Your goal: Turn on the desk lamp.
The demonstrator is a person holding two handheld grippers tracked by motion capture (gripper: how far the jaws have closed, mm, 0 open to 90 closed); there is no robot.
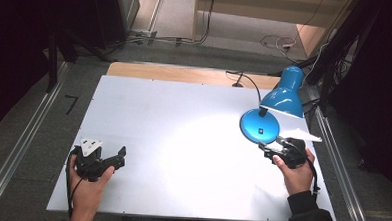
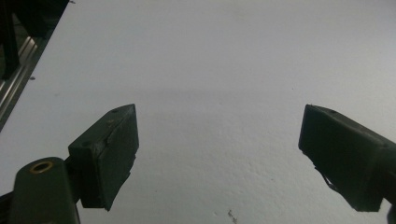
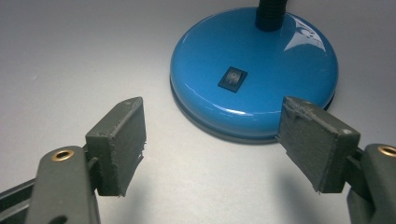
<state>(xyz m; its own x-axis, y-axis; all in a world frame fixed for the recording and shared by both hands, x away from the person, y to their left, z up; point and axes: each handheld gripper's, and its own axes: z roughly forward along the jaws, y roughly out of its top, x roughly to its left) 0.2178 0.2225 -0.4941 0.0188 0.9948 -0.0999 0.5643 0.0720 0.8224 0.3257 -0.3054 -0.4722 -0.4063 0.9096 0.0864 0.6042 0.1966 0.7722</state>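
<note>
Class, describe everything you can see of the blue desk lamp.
The lamp is glossy blue, seemingly painted metal. Its round domed base sits flat on the white table, bearing a black rocker switch. A black flexible neck rises to a bell-shaped shade, lit and casting light on the table. Nothing grips it; the right gripper is open just before the base.

Dim room; lamp (image 1: 284, 94) pools glare on table (image 1: 133, 118); soft focus.
</note>
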